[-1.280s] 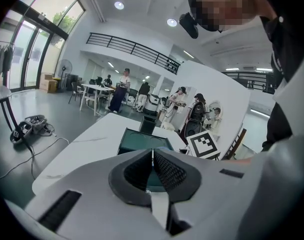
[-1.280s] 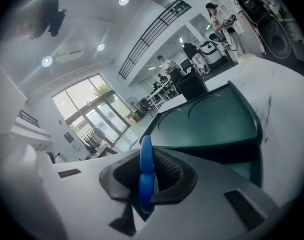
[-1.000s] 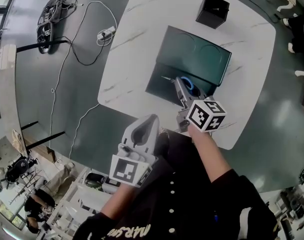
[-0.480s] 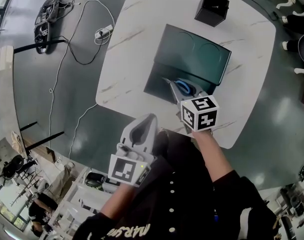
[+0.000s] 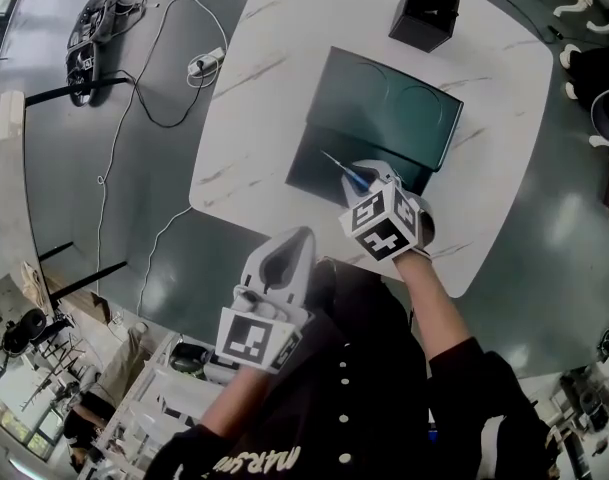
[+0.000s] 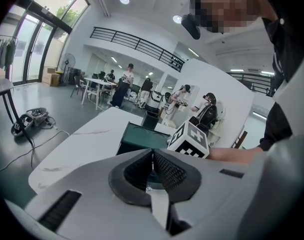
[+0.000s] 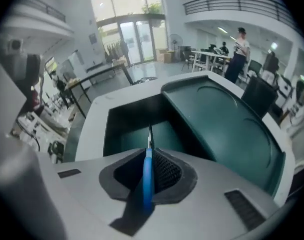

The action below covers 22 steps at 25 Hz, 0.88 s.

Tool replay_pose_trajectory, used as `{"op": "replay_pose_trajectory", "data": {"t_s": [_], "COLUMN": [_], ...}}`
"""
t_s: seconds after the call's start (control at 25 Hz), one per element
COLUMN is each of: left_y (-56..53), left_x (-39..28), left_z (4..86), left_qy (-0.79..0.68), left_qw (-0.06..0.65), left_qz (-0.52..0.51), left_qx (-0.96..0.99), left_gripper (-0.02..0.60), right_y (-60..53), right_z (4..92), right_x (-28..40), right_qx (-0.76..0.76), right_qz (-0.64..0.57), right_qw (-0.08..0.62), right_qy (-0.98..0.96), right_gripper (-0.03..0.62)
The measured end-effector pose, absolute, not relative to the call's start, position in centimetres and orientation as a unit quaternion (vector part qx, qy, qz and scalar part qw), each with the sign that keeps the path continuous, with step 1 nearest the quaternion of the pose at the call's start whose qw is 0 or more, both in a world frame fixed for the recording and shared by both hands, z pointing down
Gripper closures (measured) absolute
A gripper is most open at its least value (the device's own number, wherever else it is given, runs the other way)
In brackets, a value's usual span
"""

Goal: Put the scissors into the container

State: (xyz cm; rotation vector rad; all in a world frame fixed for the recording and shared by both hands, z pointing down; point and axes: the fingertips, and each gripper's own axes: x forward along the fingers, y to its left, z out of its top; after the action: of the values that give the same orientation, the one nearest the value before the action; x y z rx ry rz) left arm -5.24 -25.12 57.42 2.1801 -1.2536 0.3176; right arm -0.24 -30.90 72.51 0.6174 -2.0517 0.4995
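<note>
The right gripper [image 7: 150, 160] has the scissors [image 7: 147, 174] clamped by the blue handle between its jaws, which have just been closing on it. The thin blade points forward and down over the open part of the dark green container [image 7: 126, 115] on the white table [image 5: 244, 118]. The left gripper [image 6: 152, 165] has its jaws together on nothing, near the person's body, so I judge the pick-up as done; what is left is to lower the scissors inside and release them.
</note>
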Motion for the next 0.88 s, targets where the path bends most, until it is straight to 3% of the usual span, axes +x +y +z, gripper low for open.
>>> {"op": "replay_pose_trajectory", "data": {"t_s": [0.16, 0.36, 0.68, 0.88], "left_y": [-25.0, -25.1, -25.2, -25.3], "left_x": [-5.3, -5.1, -4.9, -4.6], "left_z": [57.6, 57.6, 57.8, 58.3], "left_qy": [-0.472, -0.472, -0.47, -0.467], "left_qw": [0.299, 0.299, 0.304, 0.306], "left_qz": [0.119, 0.121, 0.123, 0.126], "left_qx": [0.821, 0.82, 0.819, 0.82], "left_gripper": [0.548, 0.548, 0.548, 0.548], "right_y": [-30.9, -31.5, -31.1, -31.1], "right_z": [73.0, 72.9, 72.1, 71.7], "right_x": [-0.4, 0.1, 2.2, 3.3], "right_qx": [0.219, 0.228, 0.228, 0.243], "right_qz": [0.137, 0.121, 0.074, 0.05], "right_qw": [0.502, 0.504, 0.513, 0.504], "right_qy": [-0.825, -0.824, -0.824, -0.828], "right_gripper": [0.531, 0.521, 0.424, 0.448]}}
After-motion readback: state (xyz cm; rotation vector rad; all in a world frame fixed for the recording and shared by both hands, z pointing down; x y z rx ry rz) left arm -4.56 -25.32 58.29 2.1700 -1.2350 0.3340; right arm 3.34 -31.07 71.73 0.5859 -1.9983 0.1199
